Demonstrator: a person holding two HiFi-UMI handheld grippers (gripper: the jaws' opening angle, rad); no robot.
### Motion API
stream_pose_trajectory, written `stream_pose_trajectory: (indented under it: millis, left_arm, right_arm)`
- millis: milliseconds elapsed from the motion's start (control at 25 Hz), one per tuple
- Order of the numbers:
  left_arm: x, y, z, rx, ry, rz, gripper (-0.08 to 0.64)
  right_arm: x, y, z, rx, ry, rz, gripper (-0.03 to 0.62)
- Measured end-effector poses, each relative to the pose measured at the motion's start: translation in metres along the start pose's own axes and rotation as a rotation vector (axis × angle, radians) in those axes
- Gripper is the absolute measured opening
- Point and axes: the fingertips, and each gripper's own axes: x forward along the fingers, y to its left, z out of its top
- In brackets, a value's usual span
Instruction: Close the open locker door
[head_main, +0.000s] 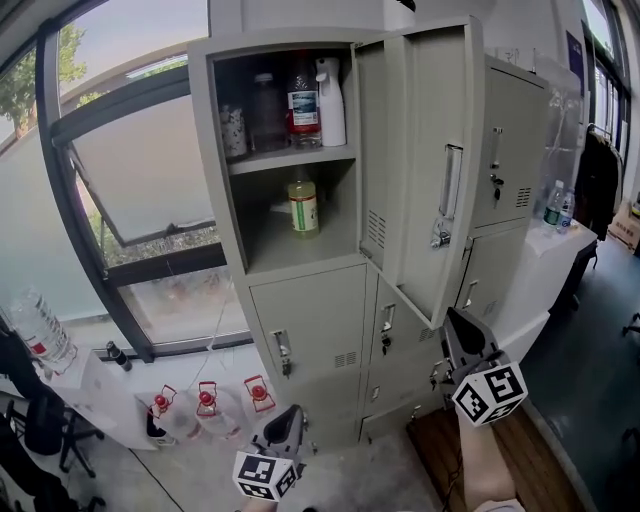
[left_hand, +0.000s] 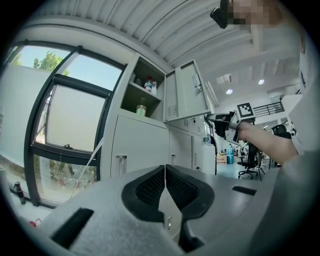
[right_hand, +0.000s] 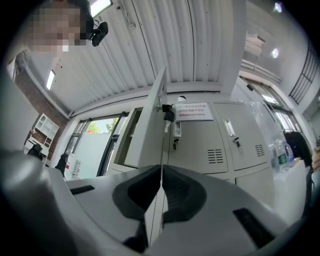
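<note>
The grey locker door (head_main: 432, 165) stands swung open toward me, its handle (head_main: 450, 185) and latch on the outer face. Behind it the open compartment (head_main: 290, 160) holds bottles on two shelves, a white spray bottle (head_main: 330, 100) among them. My right gripper (head_main: 460, 330) is raised just below the door's lower corner, jaws shut and empty; its own view shows the door's edge (right_hand: 159, 120) straight above. My left gripper (head_main: 287, 425) hangs low in front of the lower lockers, jaws shut on nothing. In the left gripper view the door (left_hand: 187, 92) appears at upper right.
Closed lockers (head_main: 310, 330) fill the rows below and to the right. A tilted window (head_main: 140, 170) is at the left, water jugs (head_main: 205, 405) stand on the floor. A white counter (head_main: 560, 245) with bottles sits right of the lockers.
</note>
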Motion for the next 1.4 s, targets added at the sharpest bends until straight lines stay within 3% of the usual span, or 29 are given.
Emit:
stream_pose_trajectory:
  millis: [480,1400]
  left_arm:
    - [0.005,0.005,-0.001,-0.001,0.005,-0.01,0.012]
    - [-0.02,0.087,0.004,-0.003,-0.011,0.081,0.012]
  right_arm:
    - [0.008,0.035,0.016,-0.002,-0.036,0.092,0.017]
    - [0.082,0.136,0.016,-0.003,-0.061,0.279,0.017]
